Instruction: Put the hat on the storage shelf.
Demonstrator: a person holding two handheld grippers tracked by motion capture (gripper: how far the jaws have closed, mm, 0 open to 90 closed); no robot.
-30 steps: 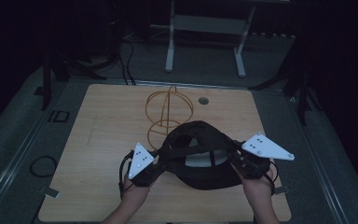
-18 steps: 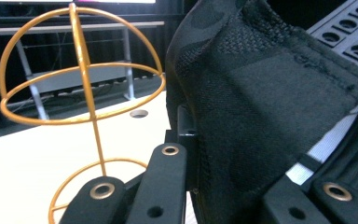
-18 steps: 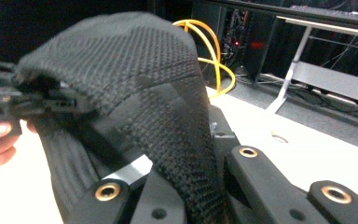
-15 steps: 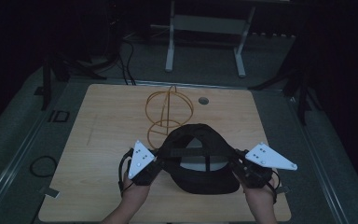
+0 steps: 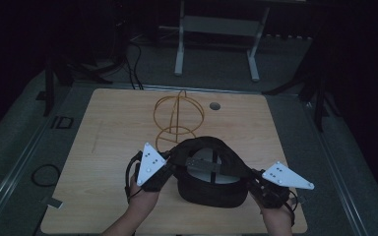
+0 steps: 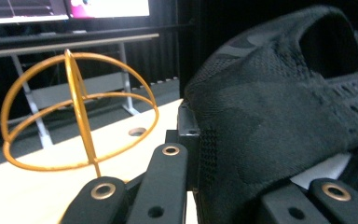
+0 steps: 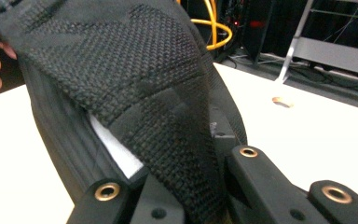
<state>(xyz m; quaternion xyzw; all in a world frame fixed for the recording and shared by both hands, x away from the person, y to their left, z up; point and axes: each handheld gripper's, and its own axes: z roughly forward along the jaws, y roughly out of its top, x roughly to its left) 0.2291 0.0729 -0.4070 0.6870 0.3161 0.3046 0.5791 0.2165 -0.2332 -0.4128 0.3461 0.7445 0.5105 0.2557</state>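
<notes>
I have the black woven fabric cap [image 5: 210,172] stretched just above the wooden desk [image 5: 103,147], left gripper [image 5: 165,169] and right gripper [image 5: 256,184] jaws clenched on opposite edges, presumably to seat it on the gold wire stand [image 5: 177,115].

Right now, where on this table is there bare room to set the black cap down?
The table's left half is bare, from its left edge across to the gold wire stand. The far right corner beyond the round hole is free too. The near middle is crowded: the cap hangs between the left gripper and right gripper.
</notes>
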